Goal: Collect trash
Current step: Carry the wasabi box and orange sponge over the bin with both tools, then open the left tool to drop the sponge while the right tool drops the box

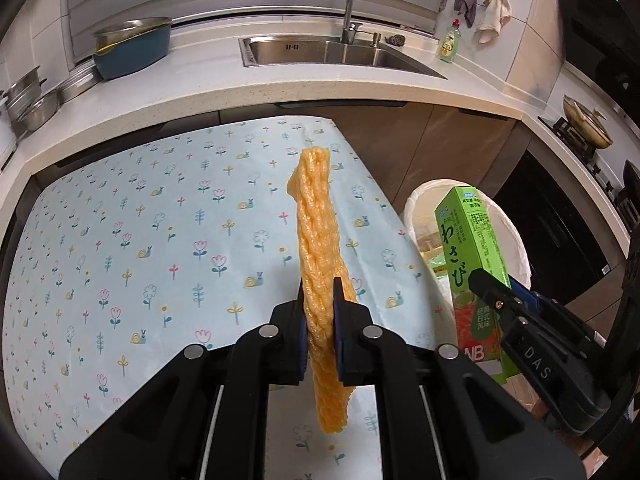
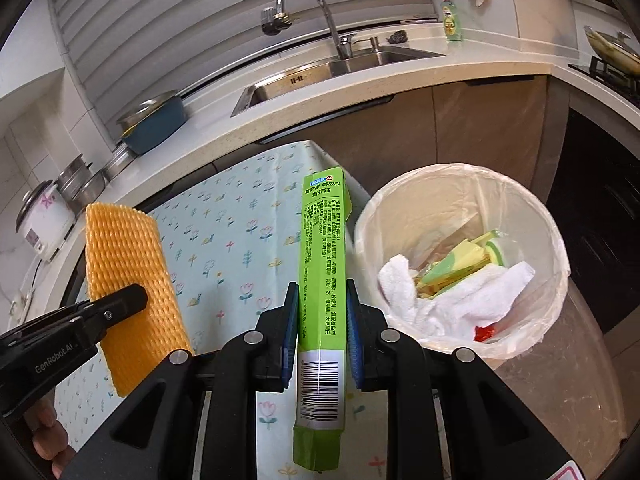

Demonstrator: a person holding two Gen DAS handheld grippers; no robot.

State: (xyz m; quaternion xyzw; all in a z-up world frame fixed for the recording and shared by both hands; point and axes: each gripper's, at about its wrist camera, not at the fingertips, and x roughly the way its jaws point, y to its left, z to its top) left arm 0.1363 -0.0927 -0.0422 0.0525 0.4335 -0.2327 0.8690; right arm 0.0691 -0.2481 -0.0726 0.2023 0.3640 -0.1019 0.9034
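Beside the white-lined round bin [image 2: 460,264], the left tool [image 1: 320,332] clamped an orange foam net sleeve [image 1: 318,240]; the right tool [image 2: 322,340] clamped a long green cardboard box [image 2: 323,256].

Orange foam net [image 1: 320,264] and green wasabi box [image 2: 323,280] (both upright) near lined bin [image 2: 556,240].

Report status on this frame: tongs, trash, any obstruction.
Left tongs shut on orange foam net. Right tongs shut on green box. Lined bin open at right, nothing blocking it.
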